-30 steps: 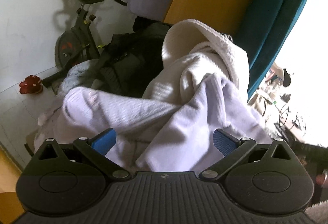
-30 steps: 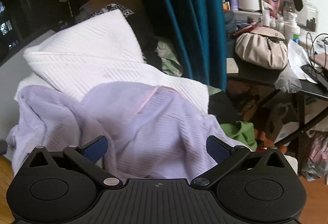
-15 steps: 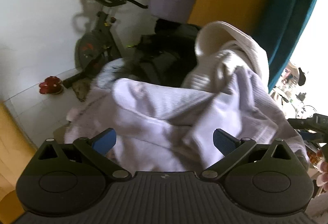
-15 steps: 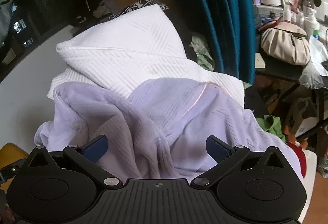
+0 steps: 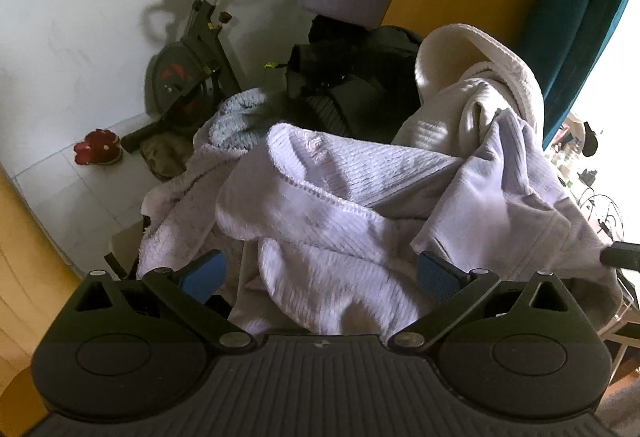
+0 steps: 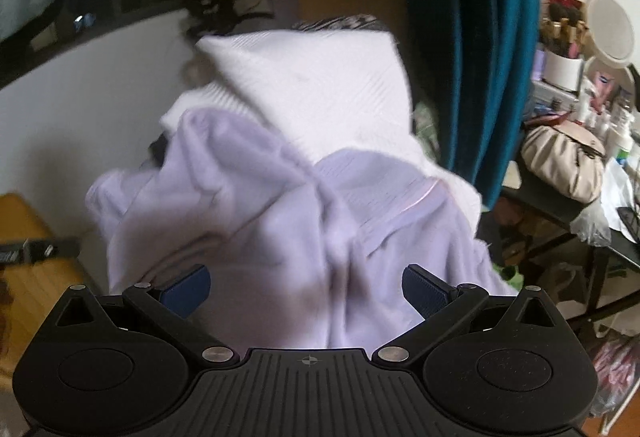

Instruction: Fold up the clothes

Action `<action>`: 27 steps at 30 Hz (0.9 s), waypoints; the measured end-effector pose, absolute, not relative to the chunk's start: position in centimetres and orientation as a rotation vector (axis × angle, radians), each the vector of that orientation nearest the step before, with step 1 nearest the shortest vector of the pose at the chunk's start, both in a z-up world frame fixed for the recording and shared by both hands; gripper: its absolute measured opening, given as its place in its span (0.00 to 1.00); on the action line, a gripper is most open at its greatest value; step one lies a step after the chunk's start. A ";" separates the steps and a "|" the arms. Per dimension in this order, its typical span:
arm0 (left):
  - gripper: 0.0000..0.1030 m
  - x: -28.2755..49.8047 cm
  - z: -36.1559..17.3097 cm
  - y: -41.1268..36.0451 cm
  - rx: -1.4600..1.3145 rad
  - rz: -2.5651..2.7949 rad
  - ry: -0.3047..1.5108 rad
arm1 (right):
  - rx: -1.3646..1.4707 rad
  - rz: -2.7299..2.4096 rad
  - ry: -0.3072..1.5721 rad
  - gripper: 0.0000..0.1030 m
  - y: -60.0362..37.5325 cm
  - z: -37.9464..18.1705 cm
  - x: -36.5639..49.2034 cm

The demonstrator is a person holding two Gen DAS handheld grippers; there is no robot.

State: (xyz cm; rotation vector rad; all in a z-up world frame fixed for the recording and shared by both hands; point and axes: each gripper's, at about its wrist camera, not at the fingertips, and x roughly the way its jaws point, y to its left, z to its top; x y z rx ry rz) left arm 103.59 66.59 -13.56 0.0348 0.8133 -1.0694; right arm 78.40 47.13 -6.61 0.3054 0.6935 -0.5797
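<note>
Lilac garment (image 5: 336,213) — no legible writing — fronts both wide-spread grippers.

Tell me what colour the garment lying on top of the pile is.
Pale lilac garment, with a ribbed texture; clearest in the left wrist view.

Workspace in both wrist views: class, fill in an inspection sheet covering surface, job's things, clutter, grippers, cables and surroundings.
Surface: hidden under the laundry pile.
Job's things: lilac garment crumpled on top; white robe behind it.
Clutter: dark bags, red slipper, beige pouch on a crowded dressing table.
Grippers: left gripper and right gripper open, holding nothing.
Cables: a tangle at the right edge.
Surroundings: exercise bike, teal curtain.
</note>
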 end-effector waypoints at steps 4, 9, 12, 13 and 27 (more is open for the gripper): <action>0.99 104.6 -14.2 66.4 0.027 -1.085 0.836 | 0.327 -0.555 0.718 0.99 47.9 -7.2 78.5; 0.99 105.4 -14.6 65.9 0.037 -1.114 0.858 | 0.369 -0.646 0.772 0.99 47.7 -9.8 79.0; 0.99 105.4 -14.6 65.5 0.051 -1.142 0.853 | 0.433 -0.719 0.760 0.63 46.9 -10.7 78.1; 0.99 105.3 -14.6 65.3 0.057 -1.152 0.855 | 0.486 -0.741 0.750 0.40 46.3 -10.9 77.3; 0.99 104.7 -14.0 61.9 0.095 -1.240 0.826 | 0.762 -1.053 0.523 0.15 44.6 -11.0 67.0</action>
